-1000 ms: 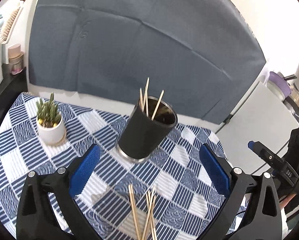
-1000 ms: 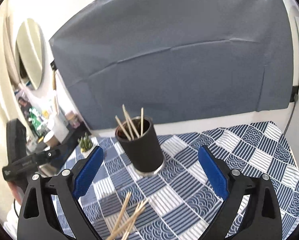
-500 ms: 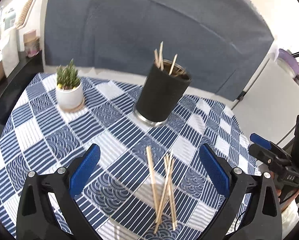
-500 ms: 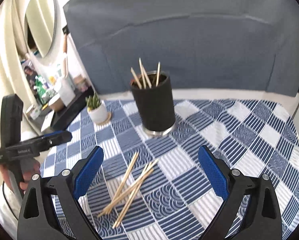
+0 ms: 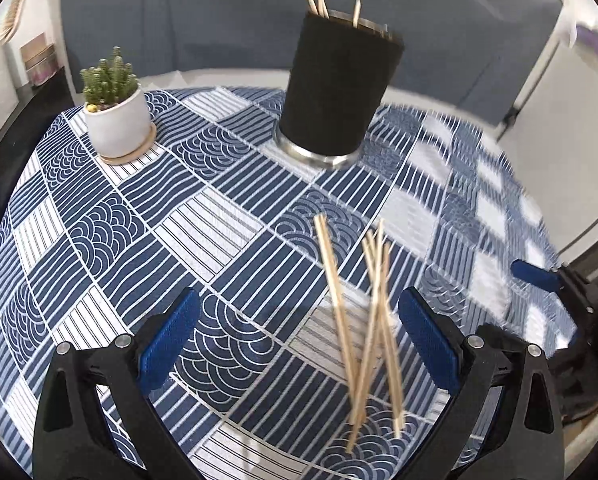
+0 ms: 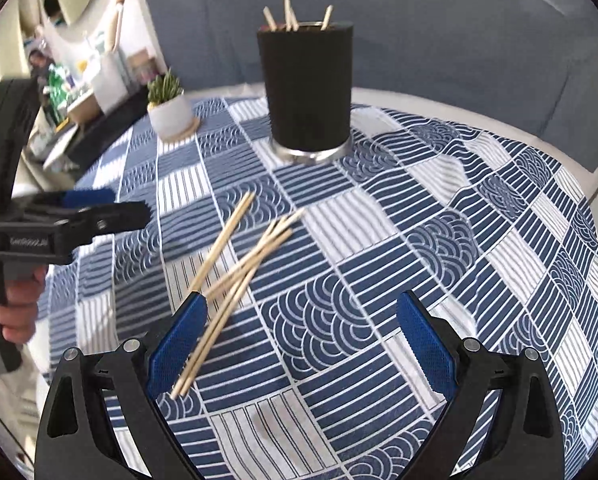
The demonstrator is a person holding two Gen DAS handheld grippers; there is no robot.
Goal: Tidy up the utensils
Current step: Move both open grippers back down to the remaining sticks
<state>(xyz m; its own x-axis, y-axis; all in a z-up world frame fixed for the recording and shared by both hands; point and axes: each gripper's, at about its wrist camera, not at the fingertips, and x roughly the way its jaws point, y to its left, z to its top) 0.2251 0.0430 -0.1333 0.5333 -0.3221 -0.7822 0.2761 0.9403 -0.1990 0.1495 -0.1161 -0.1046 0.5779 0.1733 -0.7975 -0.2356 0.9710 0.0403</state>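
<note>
My worktop [image 5: 111, 240] wears a blue-and-white patterned cloth. On it stands one black holder [image 5: 336, 84] with about four thin wooden sticks poking out. Five or so loose sticks [image 5: 363, 312] lie crossed before it. My left tongs [image 5: 299, 340] and right tongs [image 6: 301, 344] gape wide, empty.

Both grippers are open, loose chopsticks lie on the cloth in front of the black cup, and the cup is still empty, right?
Not quite. The cup is not empty: the right wrist view shows several chopstick tips sticking out of its top. The rest holds: the left gripper and right gripper are open, and loose chopsticks lie on the cloth in front of the cup.
</note>
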